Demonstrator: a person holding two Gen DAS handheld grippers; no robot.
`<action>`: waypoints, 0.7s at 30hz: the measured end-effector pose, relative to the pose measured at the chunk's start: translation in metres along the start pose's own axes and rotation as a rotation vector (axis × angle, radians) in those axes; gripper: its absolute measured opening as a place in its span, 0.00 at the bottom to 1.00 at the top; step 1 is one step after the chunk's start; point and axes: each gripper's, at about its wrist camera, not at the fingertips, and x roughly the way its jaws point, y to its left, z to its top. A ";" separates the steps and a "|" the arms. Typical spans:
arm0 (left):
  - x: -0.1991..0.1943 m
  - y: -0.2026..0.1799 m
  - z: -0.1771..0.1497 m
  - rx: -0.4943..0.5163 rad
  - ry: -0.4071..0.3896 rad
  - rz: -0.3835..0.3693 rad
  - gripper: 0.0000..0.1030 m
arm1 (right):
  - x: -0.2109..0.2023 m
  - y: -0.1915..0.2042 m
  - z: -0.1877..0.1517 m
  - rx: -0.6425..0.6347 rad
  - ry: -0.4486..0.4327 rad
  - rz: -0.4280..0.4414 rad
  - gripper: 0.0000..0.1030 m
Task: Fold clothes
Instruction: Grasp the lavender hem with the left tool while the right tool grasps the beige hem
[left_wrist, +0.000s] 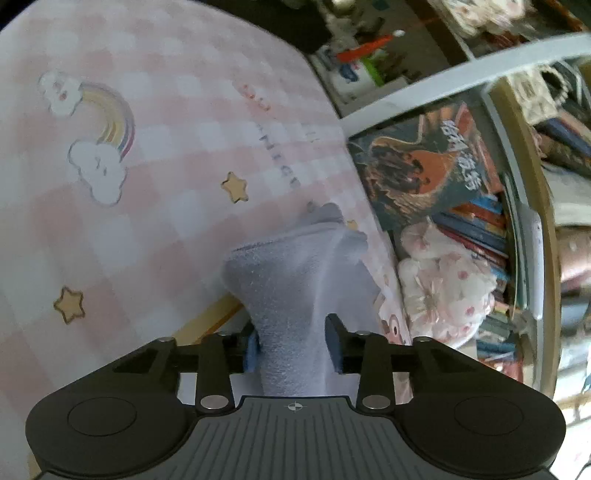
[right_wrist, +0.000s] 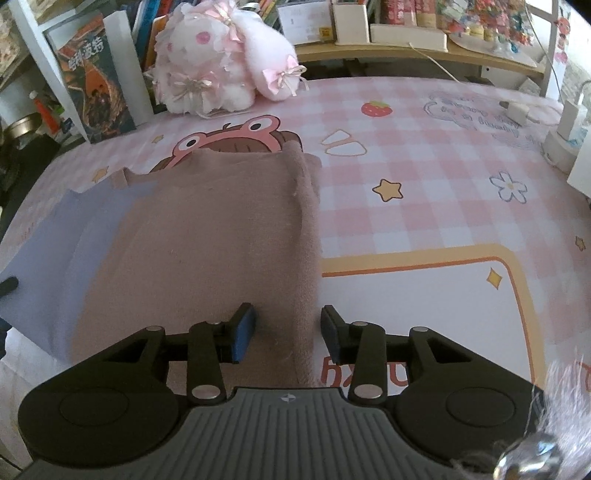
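Left gripper (left_wrist: 293, 345) clamped on lavender cloth (left_wrist: 291, 291) near the table mat's (left_wrist: 155, 206) edge. Right gripper (right_wrist: 288, 332): jaws apart, straddling the brown towel's (right_wrist: 221, 240) folded edge, not pressing.

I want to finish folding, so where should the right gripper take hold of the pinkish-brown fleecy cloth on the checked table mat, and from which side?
Probably the pinkish-brown fleecy cloth at its doubled right edge, near the front corner. That edge forms a raised ridge on the checked table mat, giving thickness to pinch. Come in from the near side, where the right gripper already straddles it, jaws open.
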 end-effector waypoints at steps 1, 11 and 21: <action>0.002 0.001 0.000 -0.014 0.004 -0.001 0.43 | 0.000 0.001 0.000 -0.011 -0.002 -0.002 0.36; 0.015 -0.006 -0.005 -0.044 -0.036 0.010 0.42 | 0.001 0.005 0.001 -0.057 -0.004 -0.008 0.36; 0.020 -0.002 0.000 -0.013 -0.018 0.024 0.17 | 0.000 0.002 0.001 -0.040 -0.005 0.014 0.36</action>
